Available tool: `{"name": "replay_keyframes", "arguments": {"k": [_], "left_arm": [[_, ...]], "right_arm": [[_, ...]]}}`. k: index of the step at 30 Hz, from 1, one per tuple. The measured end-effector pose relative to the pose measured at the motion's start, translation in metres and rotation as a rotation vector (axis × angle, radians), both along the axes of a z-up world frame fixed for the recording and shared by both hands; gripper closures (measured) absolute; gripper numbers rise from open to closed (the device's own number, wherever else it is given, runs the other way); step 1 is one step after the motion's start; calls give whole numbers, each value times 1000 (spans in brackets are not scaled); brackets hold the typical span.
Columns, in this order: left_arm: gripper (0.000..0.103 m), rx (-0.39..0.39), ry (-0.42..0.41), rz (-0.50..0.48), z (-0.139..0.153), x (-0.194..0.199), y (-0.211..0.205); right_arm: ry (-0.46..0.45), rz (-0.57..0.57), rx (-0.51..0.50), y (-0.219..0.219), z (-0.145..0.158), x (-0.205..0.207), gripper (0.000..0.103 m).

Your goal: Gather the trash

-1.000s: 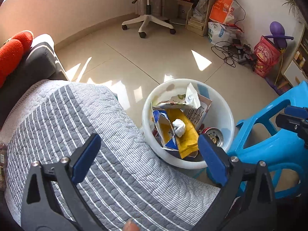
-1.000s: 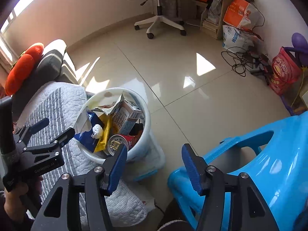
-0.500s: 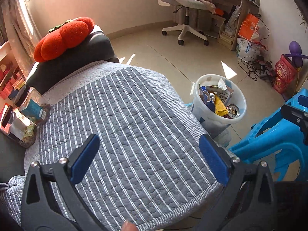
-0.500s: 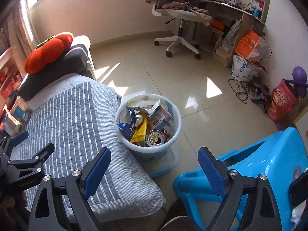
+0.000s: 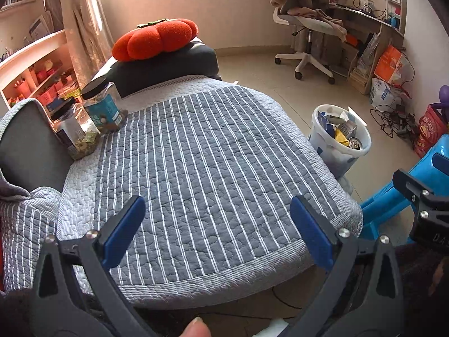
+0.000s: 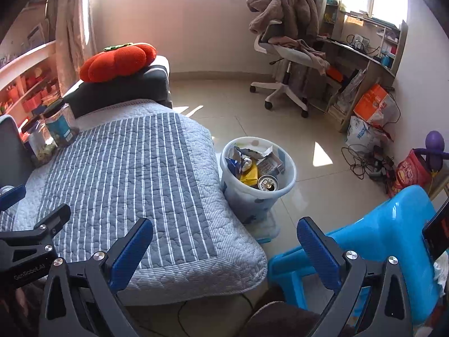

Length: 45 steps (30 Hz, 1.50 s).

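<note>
A white trash bin stands on the tile floor beside the striped grey quilt. It holds several wrappers, a carton and an opened can. It also shows in the right wrist view. My left gripper is open and empty, held over the near edge of the quilt. My right gripper is open and empty, held near the quilt's corner and a blue plastic chair. Both are well back from the bin.
Two jars stand at the quilt's far left. A red pumpkin cushion lies on a dark pillow. An office chair, a desk, boxes and cables line the far right wall.
Both grippers have pulled up and back from over the bin. The view now takes in the whole quilt and room. The right gripper's jaws have opened wider.
</note>
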<state>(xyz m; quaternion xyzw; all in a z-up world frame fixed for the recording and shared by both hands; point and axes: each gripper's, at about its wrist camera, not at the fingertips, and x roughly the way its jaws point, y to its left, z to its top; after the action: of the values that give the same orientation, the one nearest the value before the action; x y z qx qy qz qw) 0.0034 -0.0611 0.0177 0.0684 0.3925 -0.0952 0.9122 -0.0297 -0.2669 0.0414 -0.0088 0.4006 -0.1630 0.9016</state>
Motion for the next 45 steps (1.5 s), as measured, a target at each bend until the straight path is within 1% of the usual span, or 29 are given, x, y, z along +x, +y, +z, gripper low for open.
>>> {"name": "replay_keyframes", "arguments": {"k": [4,8,12,22,45], "left_arm": [[1,-1,25,8,-12,-2,8],[1,-7,4,19,-10,-2,13],[1,-22,15,20,-10,-1,18],[1,-33,4,15,-5,-2,19],[1,-27,-4,12,-3,-2,19]], "right_arm": [[53,11,14,1,-19,6,0],[76,1,6,2,-29,13,0],[91,5,10,5,-34,15,0],[93,10,16,9,-37,17,0],[95,11,21,9,-37,15,0]]}}
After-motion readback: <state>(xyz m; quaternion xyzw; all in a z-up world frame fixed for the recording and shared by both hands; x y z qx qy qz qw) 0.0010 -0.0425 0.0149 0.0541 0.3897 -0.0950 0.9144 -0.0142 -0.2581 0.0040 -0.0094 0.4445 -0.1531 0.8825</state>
